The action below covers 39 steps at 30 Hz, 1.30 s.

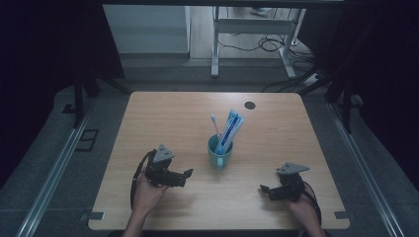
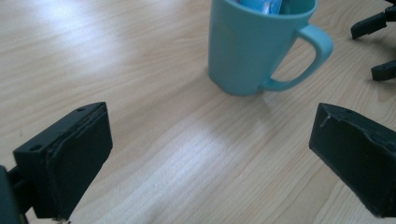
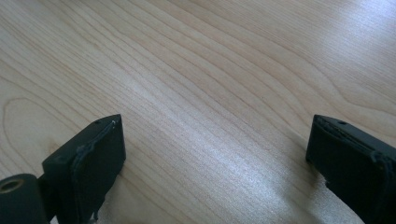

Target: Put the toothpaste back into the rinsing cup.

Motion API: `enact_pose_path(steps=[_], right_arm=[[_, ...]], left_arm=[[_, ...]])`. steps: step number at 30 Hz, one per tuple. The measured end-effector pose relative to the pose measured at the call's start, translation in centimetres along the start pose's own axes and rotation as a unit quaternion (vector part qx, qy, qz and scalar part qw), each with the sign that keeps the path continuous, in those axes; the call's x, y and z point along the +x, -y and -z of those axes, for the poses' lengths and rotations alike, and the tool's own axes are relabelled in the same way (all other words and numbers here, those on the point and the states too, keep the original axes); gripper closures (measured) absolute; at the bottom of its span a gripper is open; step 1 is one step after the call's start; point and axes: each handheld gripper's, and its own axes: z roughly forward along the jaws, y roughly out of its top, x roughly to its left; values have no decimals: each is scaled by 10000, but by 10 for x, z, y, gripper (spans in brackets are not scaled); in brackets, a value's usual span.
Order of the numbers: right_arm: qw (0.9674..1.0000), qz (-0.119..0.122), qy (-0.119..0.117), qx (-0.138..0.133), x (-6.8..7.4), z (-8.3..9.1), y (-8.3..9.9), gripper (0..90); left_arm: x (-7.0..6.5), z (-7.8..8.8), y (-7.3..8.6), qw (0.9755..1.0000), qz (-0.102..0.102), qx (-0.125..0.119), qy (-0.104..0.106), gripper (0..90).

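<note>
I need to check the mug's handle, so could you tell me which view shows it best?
The left gripper view: the teal mug stands close, its handle in full profile. The high view shows the mug small, handle hard to make out. The right gripper view shows bare table.

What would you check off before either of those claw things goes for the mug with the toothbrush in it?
1. Left gripper jaws open: ok, spread wide with bare wood between them.
2. Right gripper jaws open: ok, nothing between them.
3. Teal mug upright on the table: ok, handle towards the right gripper.
4. Path from left gripper to mug: ok, bare tabletop lies between them.
5. Toothbrush and blue toothpaste tube seated in the mug: ok, both lean and stick out above the rim.
6. Whether the tube is full or its cap closed: cannot tell.
</note>
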Motion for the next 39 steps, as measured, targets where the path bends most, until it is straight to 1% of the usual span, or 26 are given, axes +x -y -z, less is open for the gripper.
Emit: enact_pose_path(steps=[4,11,18,24,28,31,34,35,37,38,39], right_arm=[[10000,-24,7,6,0,0,0,46],[10000,-38,19,13,1,0,0,47],[10000,-18,25,-1,0,0,0,47],[10000,-19,25,-1,0,0,0,47],[10000,-18,26,-1,0,0,0,47],[10000,-22,24,0,0,0,0,47],[10000,-19,25,-1,0,0,0,47],[10000,-19,25,-1,0,0,0,47],[10000,-16,27,-3,0,0,0,47],[10000,-19,25,-1,0,0,0,47],[10000,-19,25,-1,0,0,0,47]], left_arm=[[0,-3,9,10000,35,13,-10,0],[-3,-10,22,9999,7,98,-91,0],[-7,-20,36,9998,65,183,-62,0],[-9,-30,45,9993,-13,371,-94,0],[-12,-35,49,9989,-47,445,-109,0],[-14,-39,51,9981,-86,598,-144,1],[-17,-41,50,9973,-202,660,-240,6],[-18,-42,50,9970,-208,694,-284,12],[-20,-45,50,9956,-285,807,-378,31],[-20,-46,49,9950,-310,873,-378,39],[-20,-47,49,9950,-278,903,-333,40]])
